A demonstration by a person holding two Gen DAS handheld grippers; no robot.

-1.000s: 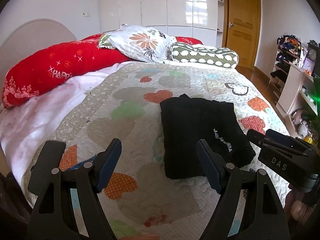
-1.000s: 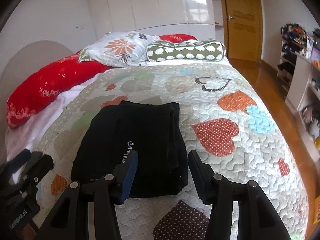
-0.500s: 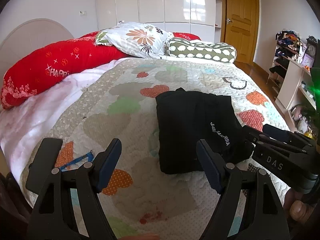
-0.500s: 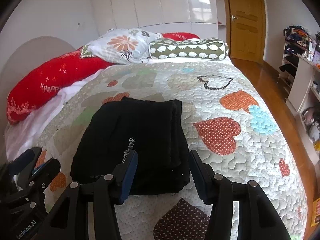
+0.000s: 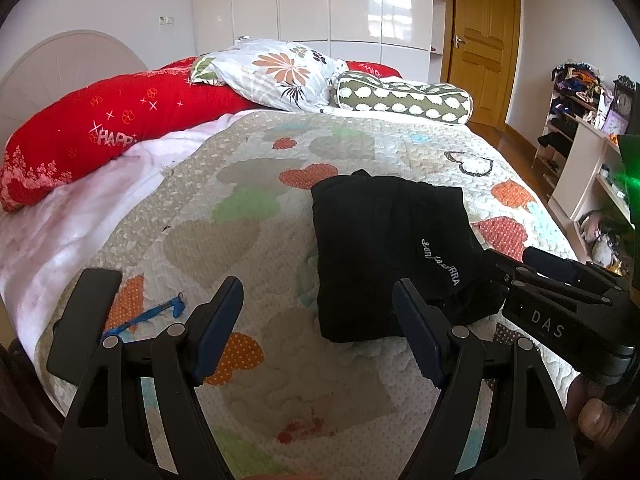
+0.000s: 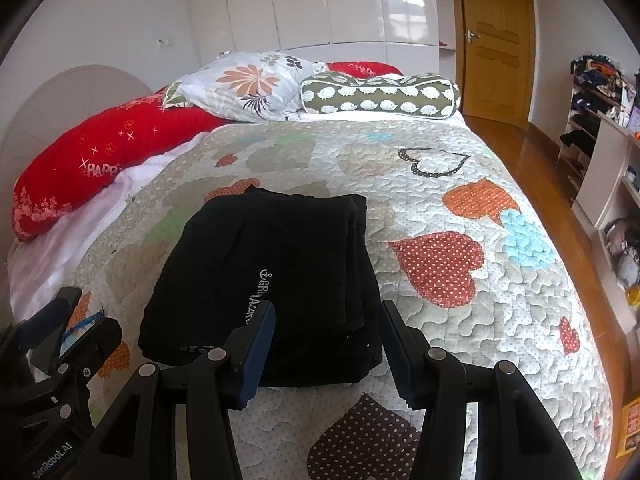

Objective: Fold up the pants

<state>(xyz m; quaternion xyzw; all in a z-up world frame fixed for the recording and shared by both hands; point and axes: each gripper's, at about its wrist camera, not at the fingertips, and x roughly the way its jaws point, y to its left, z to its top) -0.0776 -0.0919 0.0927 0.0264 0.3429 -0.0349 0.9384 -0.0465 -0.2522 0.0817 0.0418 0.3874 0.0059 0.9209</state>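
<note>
The black pants (image 5: pixel 384 248) lie folded into a compact rectangle on the heart-patterned quilt (image 5: pixel 224 216), white lettering on top. They also show in the right wrist view (image 6: pixel 272 276). My left gripper (image 5: pixel 318 332) is open and empty, held above the quilt just left of the pants' near edge. My right gripper (image 6: pixel 326 344) is open and empty, held just above the near edge of the folded pants. It also shows at the right of the left wrist view (image 5: pixel 552 292).
A red bolster (image 5: pixel 100 132), a floral pillow (image 5: pixel 276 72) and a green patterned bolster (image 5: pixel 404 96) lie at the head of the bed. A blue strap (image 5: pixel 144 316) lies on the quilt near the left edge. A shelf unit (image 5: pixel 580 148) and a wooden door (image 5: pixel 484 40) stand at the right.
Both grippers have drawn back and risen slightly from the folded pants, both still open. The pants have not moved.
</note>
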